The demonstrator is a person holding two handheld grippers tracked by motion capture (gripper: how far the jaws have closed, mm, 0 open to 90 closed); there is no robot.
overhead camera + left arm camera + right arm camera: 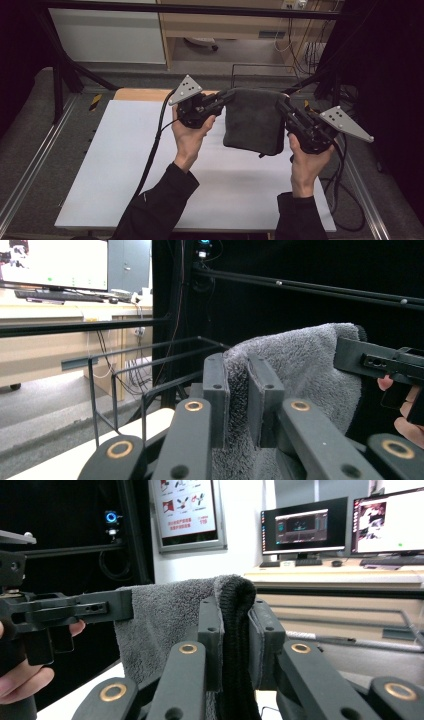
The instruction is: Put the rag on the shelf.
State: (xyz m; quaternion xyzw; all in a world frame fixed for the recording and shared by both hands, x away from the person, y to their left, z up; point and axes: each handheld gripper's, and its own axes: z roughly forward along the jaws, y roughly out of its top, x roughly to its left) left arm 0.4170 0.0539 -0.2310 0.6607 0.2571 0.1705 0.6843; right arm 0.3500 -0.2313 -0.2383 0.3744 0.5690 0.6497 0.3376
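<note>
A dark grey towel (pixel 254 120) hangs folded in the air above the white table (pixel 125 165), stretched between both grippers. My left gripper (pixel 231 95) is shut on its upper left corner, and the fluffy cloth (pixel 300 370) sits pinched between the black jaws in the left gripper view. My right gripper (pixel 282 104) is shut on the upper right corner; in the right gripper view the towel's dark hemmed edge (pixel 235 630) runs down between the jaws. Each hand grips its tool from below, level with the towel's top edge.
Black frame bars (pixel 190 9) cross above the table's far side, and a wire rack (pixel 150 375) stands beyond the table edge. Cables (pixel 150 155) trail from the left gripper over the white surface. Desks with monitors (pixel 305 525) stand farther off.
</note>
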